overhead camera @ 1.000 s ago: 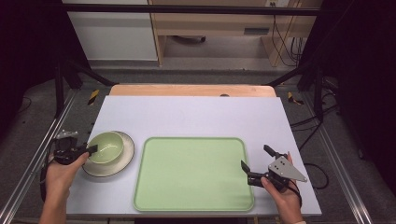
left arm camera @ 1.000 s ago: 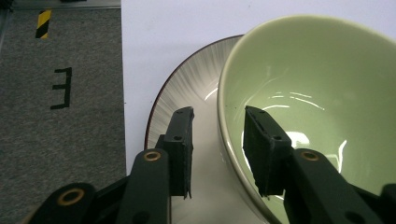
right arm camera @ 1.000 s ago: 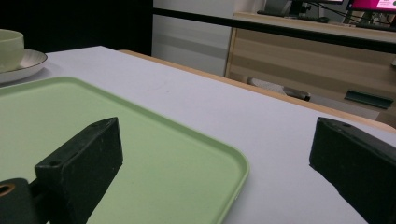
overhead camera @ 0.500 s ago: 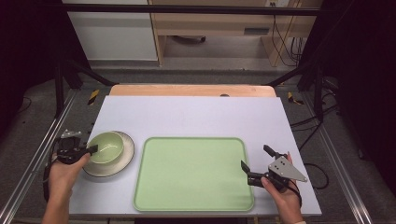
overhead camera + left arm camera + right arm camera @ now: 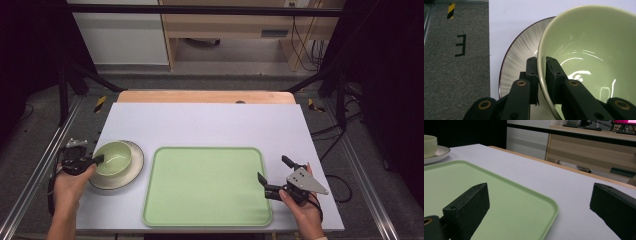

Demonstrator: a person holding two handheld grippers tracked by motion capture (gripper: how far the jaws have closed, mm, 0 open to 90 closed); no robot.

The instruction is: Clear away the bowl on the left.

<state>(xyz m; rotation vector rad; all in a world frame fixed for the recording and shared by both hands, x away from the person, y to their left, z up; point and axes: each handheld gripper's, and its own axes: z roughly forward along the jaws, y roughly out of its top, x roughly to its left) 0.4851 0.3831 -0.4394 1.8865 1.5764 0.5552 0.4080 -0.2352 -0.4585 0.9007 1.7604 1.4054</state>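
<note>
Pinching the upright bowl's [image 5: 586, 50] rim, left hand-held gripper [image 5: 541, 62]; right hand-held gripper [image 5: 272, 172] gapes wide.

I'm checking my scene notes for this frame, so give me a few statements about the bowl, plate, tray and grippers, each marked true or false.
1. The left gripper is clamped on the rim of the green bowl. True.
2. The green bowl sits on the green tray. False: it sits on the striped plate, left of the tray.
3. The right gripper is open and holds nothing. True.
4. The tray carries a cup. False: nothing lies on it.
5. The right gripper's jaws straddle the tray's right edge. True, as the right gripper view shows.
</note>
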